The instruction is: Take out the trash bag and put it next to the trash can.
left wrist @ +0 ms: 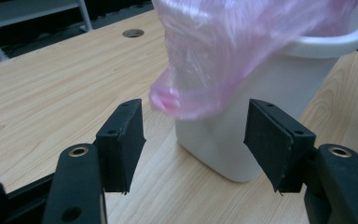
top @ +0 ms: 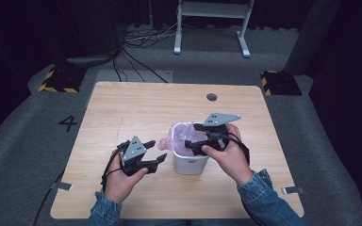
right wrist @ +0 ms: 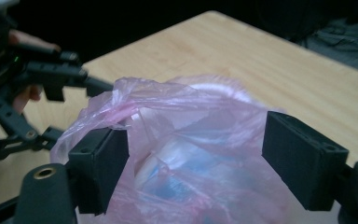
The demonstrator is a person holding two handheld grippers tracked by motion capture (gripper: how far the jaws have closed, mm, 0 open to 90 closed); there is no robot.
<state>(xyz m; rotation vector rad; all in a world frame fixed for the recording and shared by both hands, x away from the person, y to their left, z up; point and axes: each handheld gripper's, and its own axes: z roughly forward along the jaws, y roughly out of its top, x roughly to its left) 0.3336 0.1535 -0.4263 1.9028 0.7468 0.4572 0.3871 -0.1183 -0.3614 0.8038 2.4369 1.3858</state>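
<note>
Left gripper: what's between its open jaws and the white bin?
Nothing solid. In the left gripper view, the left gripper faces the white bin across bare wooden table; only the pink bag's drooping fold hangs over the bin's near side.

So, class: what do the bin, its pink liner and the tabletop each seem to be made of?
Bin: likely moulded plastic, smooth matte white walls with a rounded rim.
Pink liner: thin plastic film, translucent, crinkled and glossy.
Tabletop: pale wood-grain surface, possibly laminate; streaky grain, even satin finish.
</note>
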